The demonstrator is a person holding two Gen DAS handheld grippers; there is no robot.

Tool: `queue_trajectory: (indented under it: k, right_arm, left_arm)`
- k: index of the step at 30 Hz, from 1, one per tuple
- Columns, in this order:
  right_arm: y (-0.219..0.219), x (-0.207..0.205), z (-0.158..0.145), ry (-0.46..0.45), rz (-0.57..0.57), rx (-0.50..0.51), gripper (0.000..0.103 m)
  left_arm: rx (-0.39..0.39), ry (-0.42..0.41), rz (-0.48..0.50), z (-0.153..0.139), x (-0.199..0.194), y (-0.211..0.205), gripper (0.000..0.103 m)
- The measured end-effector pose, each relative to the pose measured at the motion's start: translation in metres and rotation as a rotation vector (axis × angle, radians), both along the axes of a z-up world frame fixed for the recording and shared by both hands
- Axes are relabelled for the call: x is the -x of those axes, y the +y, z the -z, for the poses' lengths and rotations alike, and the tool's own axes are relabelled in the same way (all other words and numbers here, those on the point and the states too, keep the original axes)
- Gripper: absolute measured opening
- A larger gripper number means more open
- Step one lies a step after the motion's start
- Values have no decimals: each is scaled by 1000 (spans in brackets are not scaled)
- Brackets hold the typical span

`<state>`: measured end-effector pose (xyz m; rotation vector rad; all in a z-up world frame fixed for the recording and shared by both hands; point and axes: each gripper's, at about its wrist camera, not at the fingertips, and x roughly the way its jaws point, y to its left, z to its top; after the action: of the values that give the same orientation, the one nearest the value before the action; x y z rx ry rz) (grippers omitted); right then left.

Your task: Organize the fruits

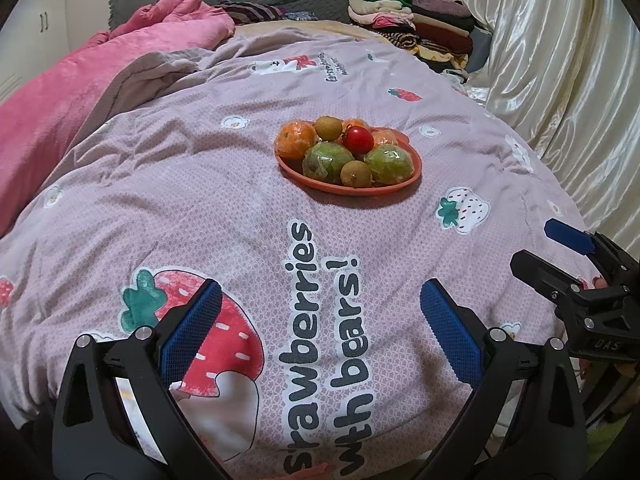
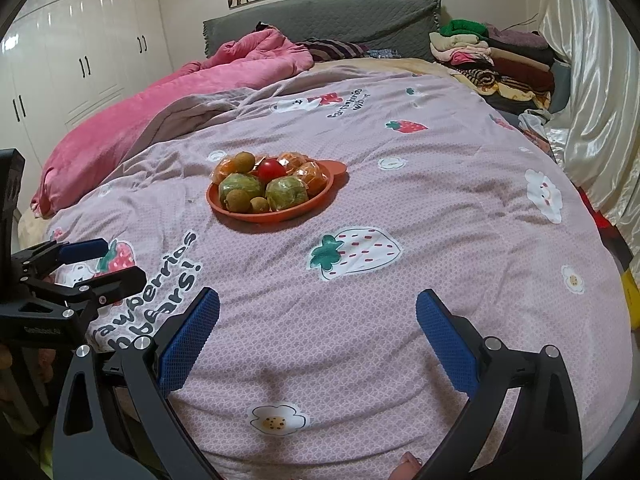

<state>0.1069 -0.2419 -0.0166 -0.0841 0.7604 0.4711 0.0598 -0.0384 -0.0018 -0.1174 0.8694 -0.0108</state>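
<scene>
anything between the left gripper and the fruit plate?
Nothing visible. From the left gripper, only bare quilt lies ahead up to the orange plate of fruit. The right gripper sits off to the side, out of that line. Both are open and empty.

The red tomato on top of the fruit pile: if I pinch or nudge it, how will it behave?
The tomato looks smooth and glossy, so it may slip between the fingers. It is round and perched atop other fruit in the orange plate, so a nudge would probably roll it off. Likely soft-skinned; squeeze gently.
</scene>
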Motion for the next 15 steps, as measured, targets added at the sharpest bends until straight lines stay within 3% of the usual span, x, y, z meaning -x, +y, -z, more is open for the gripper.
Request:
queue_trajectory:
  k: [15]
  right_arm:
    - [-2, 0, -1, -2, 3, -3, 98]
  left_arm:
    - [-3, 2, -8, -1, 0, 1, 93]
